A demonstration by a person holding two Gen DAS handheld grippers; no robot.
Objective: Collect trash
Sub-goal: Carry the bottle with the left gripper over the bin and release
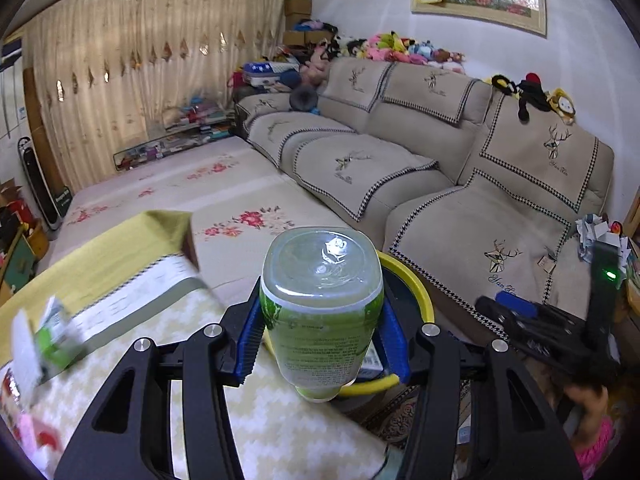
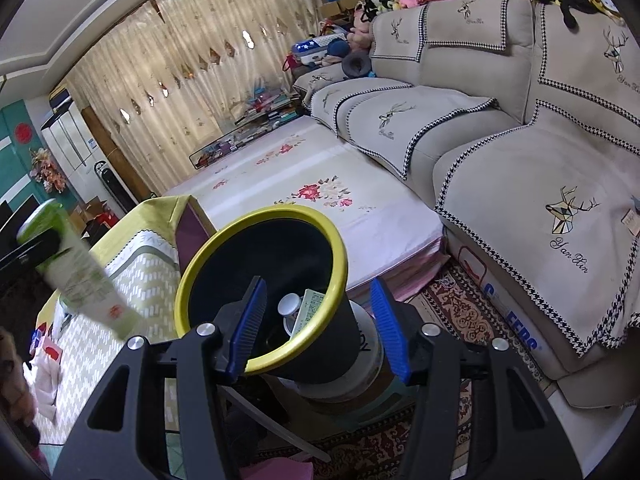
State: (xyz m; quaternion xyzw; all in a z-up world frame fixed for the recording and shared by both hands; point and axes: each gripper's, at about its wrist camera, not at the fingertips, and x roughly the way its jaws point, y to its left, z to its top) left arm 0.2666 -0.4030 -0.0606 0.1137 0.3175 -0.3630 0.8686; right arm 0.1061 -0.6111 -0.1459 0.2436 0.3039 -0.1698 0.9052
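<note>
At the far left of the left wrist view, a small green-and-white carton [image 1: 44, 344] lies blurred on the table [image 1: 280, 420], which carries a yellow-and-white patterned cloth. Further right, at the centre of that view, the left gripper [image 1: 322, 336] is clamped on a plastic bottle [image 1: 320, 300]: both blue pads [image 1: 250, 340] press against its green-labelled sides. The bottle is clear and looks empty, with a green and white printed label around its body. Its long axis runs along the line of the fingers, base away from the camera and narrow neck end toward it, pointing downward. Directly behind and below the bottle, the yellow rim of the bin [image 1: 420, 292] shows, so the bottle sits just short of the opening and partly over its near edge. The coming release depends on this relation: the bottle must be carried a little further over the rim before the jaws let go, judging from the overlap visible here. Continuing right, the right gripper [image 1: 516, 320] appears beside the sofa [image 1: 520, 200], held by a hand [image 1: 584, 396]. In the right wrist view, the bottle enters from the left edge, tilted above the table, and the bin stands centred between the right gripper's fingers, which are spread and hold nothing. Inside the black bin [image 2: 312, 328], a small white bottle [image 2: 290, 304] and a pale green carton [image 2: 308, 308] are already deposited. The left hand is the one nearer to completing the drop.
</note>
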